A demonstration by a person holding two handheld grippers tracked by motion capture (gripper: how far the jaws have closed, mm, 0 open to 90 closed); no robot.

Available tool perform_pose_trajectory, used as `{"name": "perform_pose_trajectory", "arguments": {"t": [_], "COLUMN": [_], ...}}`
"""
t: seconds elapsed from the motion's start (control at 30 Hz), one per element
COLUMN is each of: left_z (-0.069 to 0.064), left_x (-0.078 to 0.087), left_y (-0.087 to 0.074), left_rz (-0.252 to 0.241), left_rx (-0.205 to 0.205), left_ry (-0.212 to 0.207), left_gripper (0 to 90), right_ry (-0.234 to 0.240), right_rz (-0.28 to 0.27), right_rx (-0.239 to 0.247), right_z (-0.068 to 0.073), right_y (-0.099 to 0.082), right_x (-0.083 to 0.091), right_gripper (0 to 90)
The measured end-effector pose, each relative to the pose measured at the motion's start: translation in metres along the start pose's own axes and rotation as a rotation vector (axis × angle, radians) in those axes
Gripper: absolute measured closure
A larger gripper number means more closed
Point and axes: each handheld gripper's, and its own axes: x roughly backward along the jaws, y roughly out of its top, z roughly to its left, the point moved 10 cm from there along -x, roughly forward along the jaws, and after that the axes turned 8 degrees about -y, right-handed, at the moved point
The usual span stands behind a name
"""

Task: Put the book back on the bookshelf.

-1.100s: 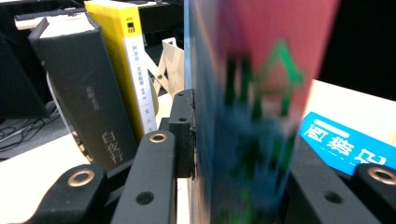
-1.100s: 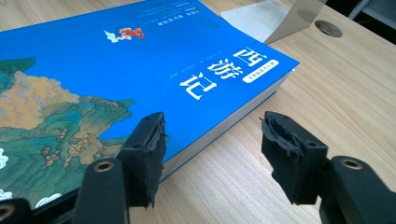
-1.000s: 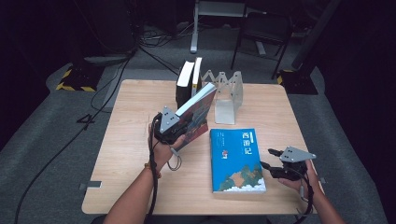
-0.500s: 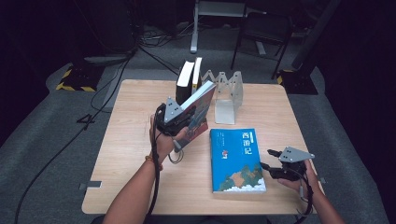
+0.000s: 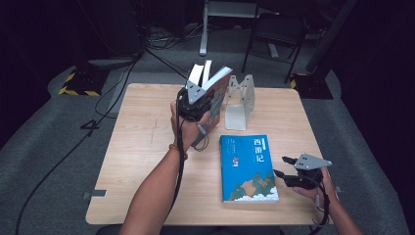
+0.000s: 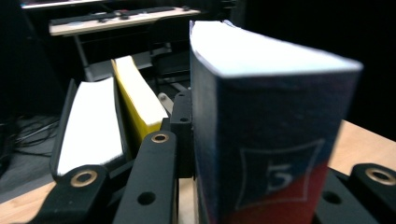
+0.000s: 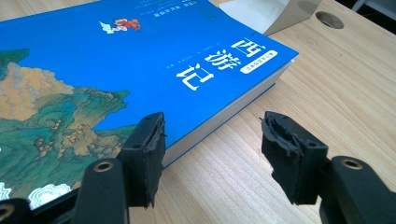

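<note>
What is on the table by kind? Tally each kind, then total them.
Books: 4, namely the held book, the blue book lying flat, the white-edged book and the yellow-edged book, both standing.
Metal bookends: 1, the bookend.
Total: 5.

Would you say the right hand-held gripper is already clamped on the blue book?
No, the right hand-held gripper stands open beside the blue book, its pads apart at the book's corner.

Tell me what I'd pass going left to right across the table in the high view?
The left gripper clamping a book → the white metal bookend → the blue book lying flat → the right gripper beside it.
</note>
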Motion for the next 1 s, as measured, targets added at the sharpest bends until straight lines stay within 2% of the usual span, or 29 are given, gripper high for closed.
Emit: {"name": "perform_pose_trajectory", "arguments": {"t": [0.1, 0.17, 0.27, 0.43, 0.5, 0.53, 0.63, 0.87, 1.0], "left_z": [0.004, 0.010, 0.016, 0.020, 0.020, 0.020, 0.022, 0.024, 0.024], "left_x": [-0.010, -0.016, -0.023, -0.037, -0.043, -0.043, -0.056, -0.072, -0.077], "left_y": [0.003, 0.007, 0.010, 0.013, 0.013, 0.013, 0.008, 0.005, 0.005], "left_rz": [0.011, 0.006, 0.001, 0.009, 0.008, 0.008, 0.026, 0.024, 0.028], "left_rx": [0.000, 0.014, 0.037, 0.028, 0.038, 0.038, 0.045, 0.057, 0.043], "left_ry": [0.037, 0.062, 0.082, 0.112, 0.126, 0.126, 0.142, 0.151, 0.168], "left_gripper": [73.2, 73.2, 73.1, 73.0, 73.0, 73.0, 72.9, 72.8, 72.6], "right_ry": [-0.001, -0.001, 0.002, 0.006, 0.005, 0.005, 0.002, -0.001, -0.001], "right_rz": [-0.001, -0.001, -0.001, 0.005, 0.005, 0.005, 0.002, 0.005, 0.004], "right_rx": [-0.001, 0.001, 0.005, 0.016, 0.019, 0.019, 0.018, 0.022, 0.026], "right_z": [-0.001, 0.000, 0.000, 0.001, 0.001, 0.001, 0.000, -0.002, -0.003], "right_y": [0.000, 0.000, 0.000, -0.001, -0.001, -0.001, -0.001, -0.002, -0.002], "right_x": [0.001, 0.001, -0.001, -0.003, -0.002, -0.002, -0.002, -0.002, -0.002], "right_gripper": [40.5, 40.5, 40.5, 40.5, 40.5, 40.5, 40.5, 40.5, 40.5]}}
